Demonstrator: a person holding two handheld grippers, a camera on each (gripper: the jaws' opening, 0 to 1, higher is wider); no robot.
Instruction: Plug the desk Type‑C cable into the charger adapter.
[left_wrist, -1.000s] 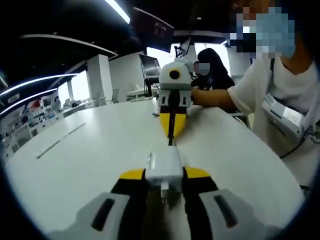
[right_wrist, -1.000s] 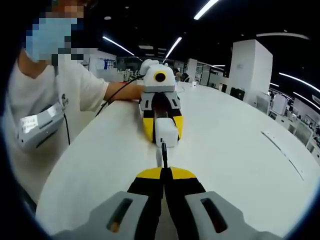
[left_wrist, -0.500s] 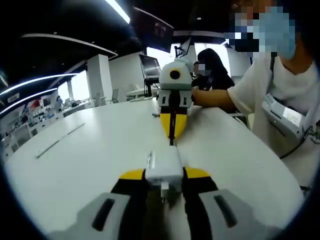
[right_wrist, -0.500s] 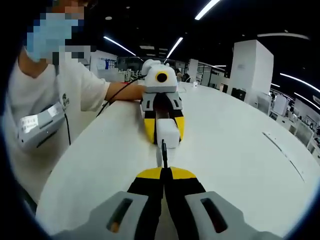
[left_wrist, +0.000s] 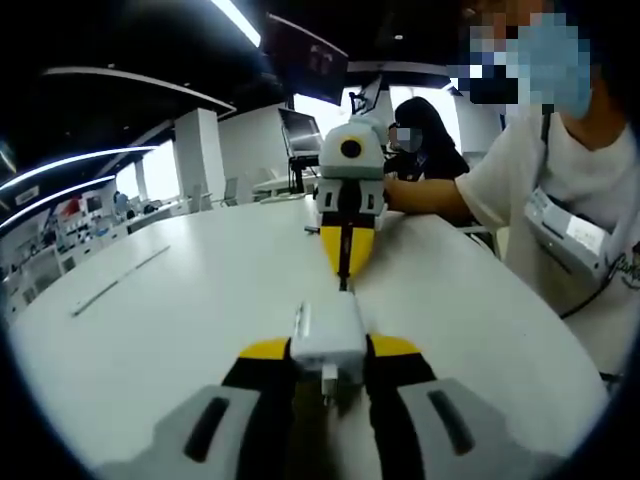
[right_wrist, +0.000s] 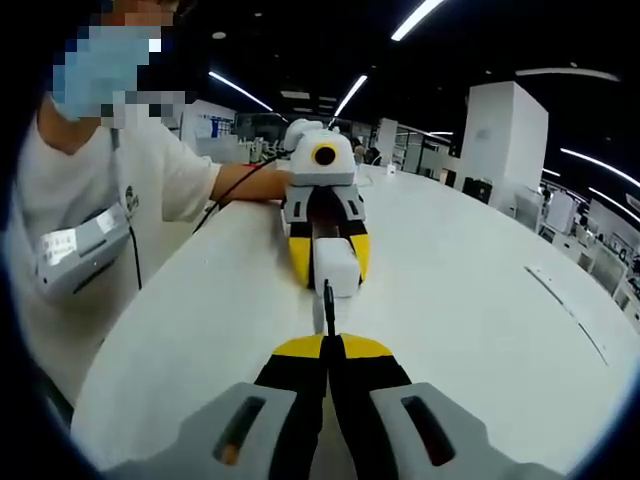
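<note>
Above the white desk (left_wrist: 180, 300), the charger adapter (left_wrist: 328, 335) sits clamped in the left gripper (left_wrist: 328, 352), facing the Type-C cable (right_wrist: 327, 305) pinched in the right gripper (right_wrist: 327, 345). Plug and port stand just apart. Keep both level and push straight in; any tilt could jam the plug.

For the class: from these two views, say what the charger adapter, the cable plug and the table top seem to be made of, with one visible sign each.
Charger adapter: likely glossy white plastic; smooth faces, rounded edges, soft sheen.
Cable plug: dark, probably a matte plastic or rubber sleeve; too small to tell further.
Table: white, smooth, faintly reflective, perhaps laminate; no grain visible.
</note>
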